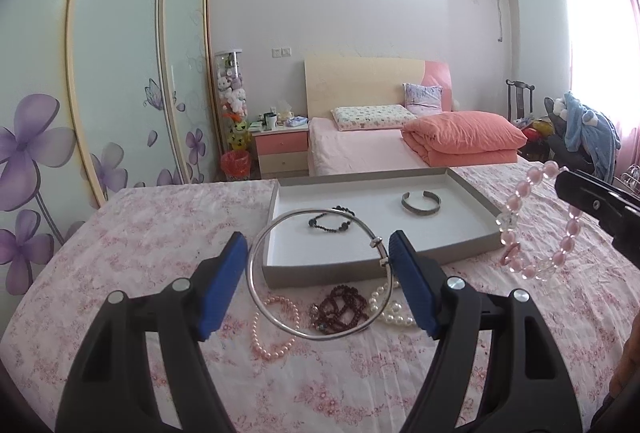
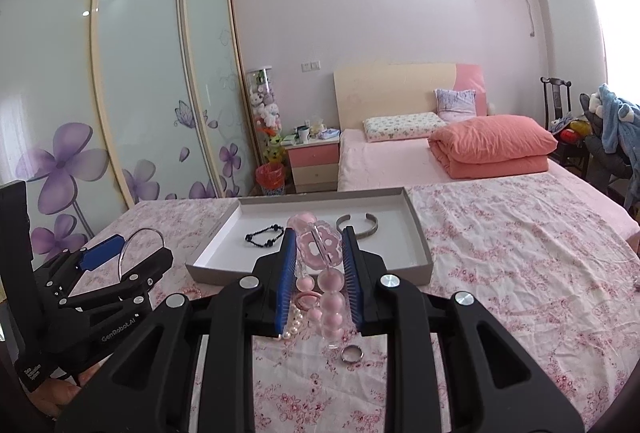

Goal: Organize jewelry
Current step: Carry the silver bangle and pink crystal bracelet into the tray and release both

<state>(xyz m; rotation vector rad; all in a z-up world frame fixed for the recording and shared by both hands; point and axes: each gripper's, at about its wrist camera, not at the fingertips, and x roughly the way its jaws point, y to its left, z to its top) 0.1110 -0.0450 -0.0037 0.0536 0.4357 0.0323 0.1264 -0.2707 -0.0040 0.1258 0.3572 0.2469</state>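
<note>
Left tongs (image 1: 316, 253) grip a bangle (image 1: 256, 285); right tongs (image 2: 319, 245) pinch a pink bracelet (image 2: 320, 253), hiding part of the tray (image 2: 416, 233).

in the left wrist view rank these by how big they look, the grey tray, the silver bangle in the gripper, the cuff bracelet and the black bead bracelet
1. grey tray
2. silver bangle, though it is held close to the camera, which inflates it
3. black bead bracelet and cuff bracelet: these look about alike, both lying in the tray, so I won't rank them.
</note>
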